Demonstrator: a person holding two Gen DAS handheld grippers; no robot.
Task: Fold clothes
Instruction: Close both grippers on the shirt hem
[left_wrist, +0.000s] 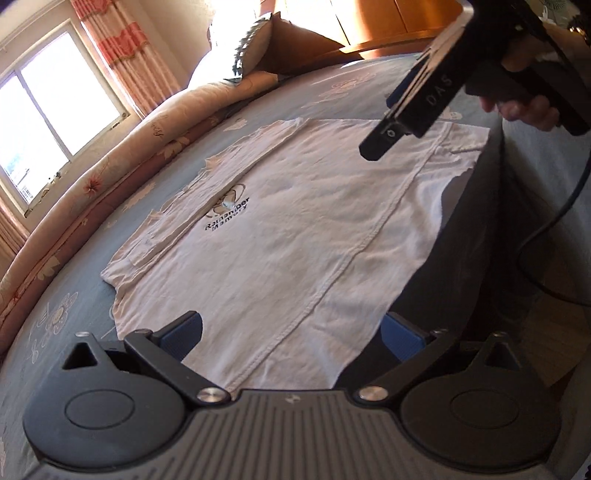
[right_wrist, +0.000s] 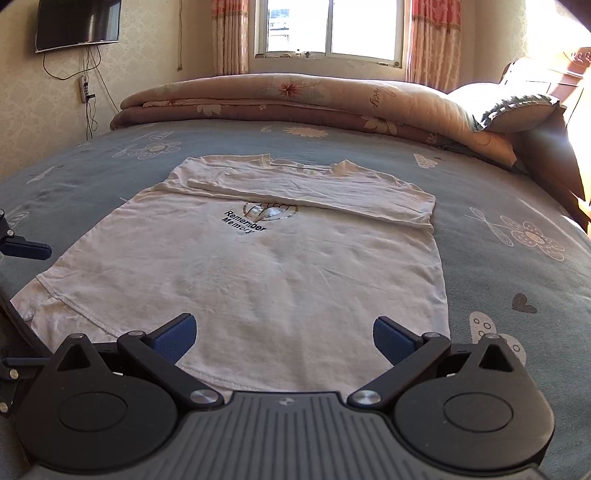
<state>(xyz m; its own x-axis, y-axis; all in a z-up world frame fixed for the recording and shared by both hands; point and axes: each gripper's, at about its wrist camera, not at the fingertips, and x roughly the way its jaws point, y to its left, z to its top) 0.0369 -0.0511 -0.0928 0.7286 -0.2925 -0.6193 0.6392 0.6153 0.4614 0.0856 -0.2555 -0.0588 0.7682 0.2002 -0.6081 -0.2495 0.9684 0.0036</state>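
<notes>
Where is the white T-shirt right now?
The white T-shirt lies flat on the blue floral bedsheet, sleeves folded across its chest, hem between the open right gripper, with the rolled quilt beyond it.

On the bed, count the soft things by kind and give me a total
White T-shirt: 1
Folded floral quilt: 1
Pillow: 1
Total: 3

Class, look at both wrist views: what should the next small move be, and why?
Probably lower both open grippers, left and right, onto the hem of the white T-shirt and pinch it. The sleeves are already folded across the chest, the hem lies flat beneath both, and neither holds cloth yet.
</notes>
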